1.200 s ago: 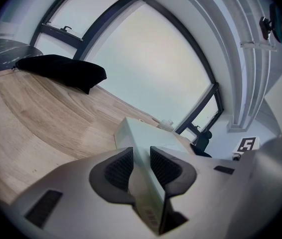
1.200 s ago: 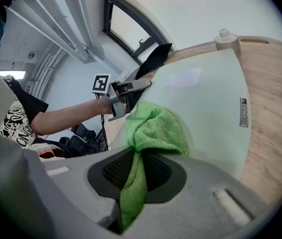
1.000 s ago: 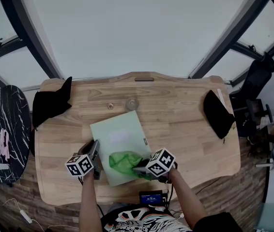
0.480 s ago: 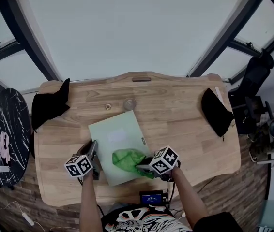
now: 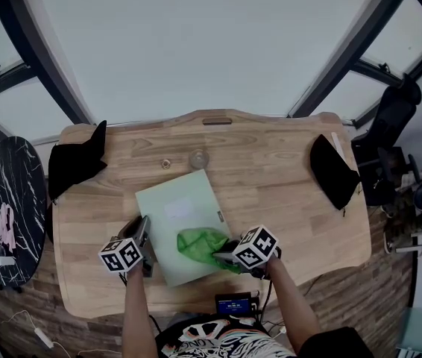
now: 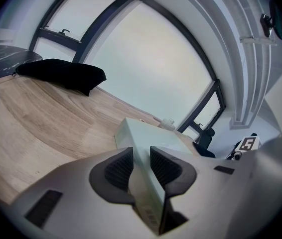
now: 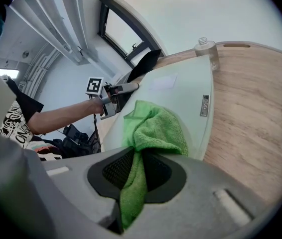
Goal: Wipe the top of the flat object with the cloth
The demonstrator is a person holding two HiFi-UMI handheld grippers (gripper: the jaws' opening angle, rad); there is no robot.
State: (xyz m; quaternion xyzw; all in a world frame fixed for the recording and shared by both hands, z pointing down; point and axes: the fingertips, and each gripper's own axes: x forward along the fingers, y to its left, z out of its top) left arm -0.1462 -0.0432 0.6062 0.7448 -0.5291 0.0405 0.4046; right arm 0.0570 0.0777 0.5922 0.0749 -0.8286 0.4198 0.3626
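A pale green flat board (image 5: 175, 213) lies at a slant on the wooden table (image 5: 278, 181). The left claw (image 5: 145, 230) is clamped on the board's near left edge. In the left gripper view its ribbed pads (image 6: 118, 167) stand one on either side of the thin edge and press against it. The rest of the board runs away from that claw across the wood.

The right claw (image 5: 217, 258) is closed on a green cloth (image 5: 198, 245). The cloth lies bunched on top of the board at its near right corner. In the right gripper view a strip of the cloth is pinched between the dark pads (image 7: 115, 169) and hangs below them, while the bulk of it rests on the board's surface.

A small metal tag (image 5: 219, 216) sits by the board's right edge, just beyond the cloth. A paler rectangular patch (image 5: 177, 209) marks the board's middle.

Past the board's far corner a small clear knob (image 5: 198, 159) stands on the table, with a little ring (image 5: 165, 164) beside it, both apart from the board.

One black bundle (image 5: 77, 162) lies well to the board's left and another black heap (image 5: 334, 171) well to its right. A round black marbled stand (image 5: 6, 207) is farther left still, off the table. A small lit device (image 5: 233, 304) sits nearer than the board, at the table's near edge
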